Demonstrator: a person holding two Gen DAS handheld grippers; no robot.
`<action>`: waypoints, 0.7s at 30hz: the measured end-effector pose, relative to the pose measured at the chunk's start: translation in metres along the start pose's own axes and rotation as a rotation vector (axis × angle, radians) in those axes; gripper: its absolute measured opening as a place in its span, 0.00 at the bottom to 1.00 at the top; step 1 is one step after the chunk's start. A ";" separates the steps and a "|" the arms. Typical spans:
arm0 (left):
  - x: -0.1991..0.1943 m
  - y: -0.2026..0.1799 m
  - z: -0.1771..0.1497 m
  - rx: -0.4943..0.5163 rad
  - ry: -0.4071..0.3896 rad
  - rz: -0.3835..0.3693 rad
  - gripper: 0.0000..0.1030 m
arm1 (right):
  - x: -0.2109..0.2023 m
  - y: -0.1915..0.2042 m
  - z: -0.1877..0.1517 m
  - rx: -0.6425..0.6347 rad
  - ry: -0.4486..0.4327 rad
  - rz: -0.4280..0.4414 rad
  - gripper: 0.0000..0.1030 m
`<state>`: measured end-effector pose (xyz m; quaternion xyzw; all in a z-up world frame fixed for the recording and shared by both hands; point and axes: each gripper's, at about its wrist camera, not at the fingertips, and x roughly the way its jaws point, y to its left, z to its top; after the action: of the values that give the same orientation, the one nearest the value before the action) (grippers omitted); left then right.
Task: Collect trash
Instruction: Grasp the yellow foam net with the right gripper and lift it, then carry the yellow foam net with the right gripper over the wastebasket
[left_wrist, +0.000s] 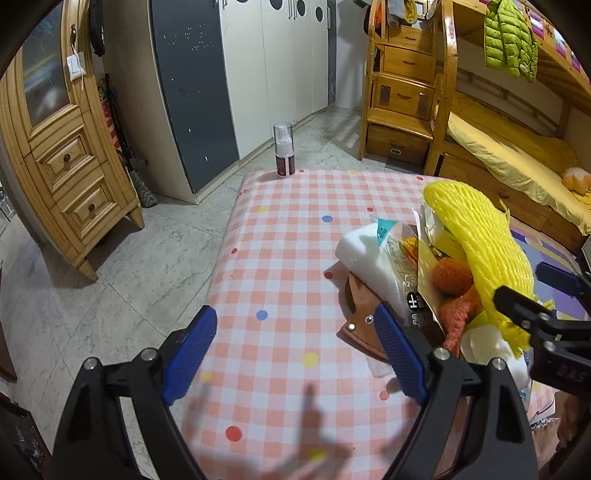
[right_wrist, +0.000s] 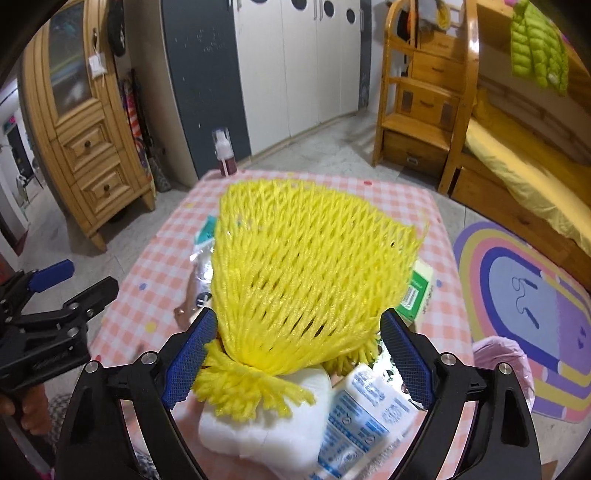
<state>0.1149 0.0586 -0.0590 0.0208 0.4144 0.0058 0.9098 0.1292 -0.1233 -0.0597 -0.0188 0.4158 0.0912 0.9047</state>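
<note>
Underneath, pink checked tablecloth (left_wrist: 280, 266); beyond, marble floor (left_wrist: 122, 273), wooden bunk bed (left_wrist: 509, 155).

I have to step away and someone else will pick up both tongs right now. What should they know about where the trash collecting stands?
Left tongs: open, nothing between them, over bare checked tablecloth just left of the trash pile.
Right tongs: open around the lower end of the yellow foam net; the pads do not look pressed on it.
Trash: the net lies on top of a heap with a white foam block, printed wrappers and an orange knitted piece, all on the table.
Done: nothing visibly collected.
Left: grip the net, then clear the heap. A spray bottle stands at the far edge.
</note>
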 end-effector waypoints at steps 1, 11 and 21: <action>0.001 0.000 -0.001 0.001 0.005 -0.005 0.82 | 0.003 0.001 0.001 -0.004 0.005 -0.002 0.62; -0.012 -0.001 -0.008 0.008 -0.012 -0.010 0.82 | -0.025 0.007 0.006 -0.073 -0.081 -0.054 0.14; -0.052 -0.021 -0.024 0.068 -0.082 -0.047 0.87 | -0.106 -0.012 0.007 -0.123 -0.229 -0.096 0.14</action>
<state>0.0627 0.0369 -0.0362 0.0420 0.3771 -0.0303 0.9247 0.0688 -0.1497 0.0246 -0.0835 0.3022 0.0747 0.9467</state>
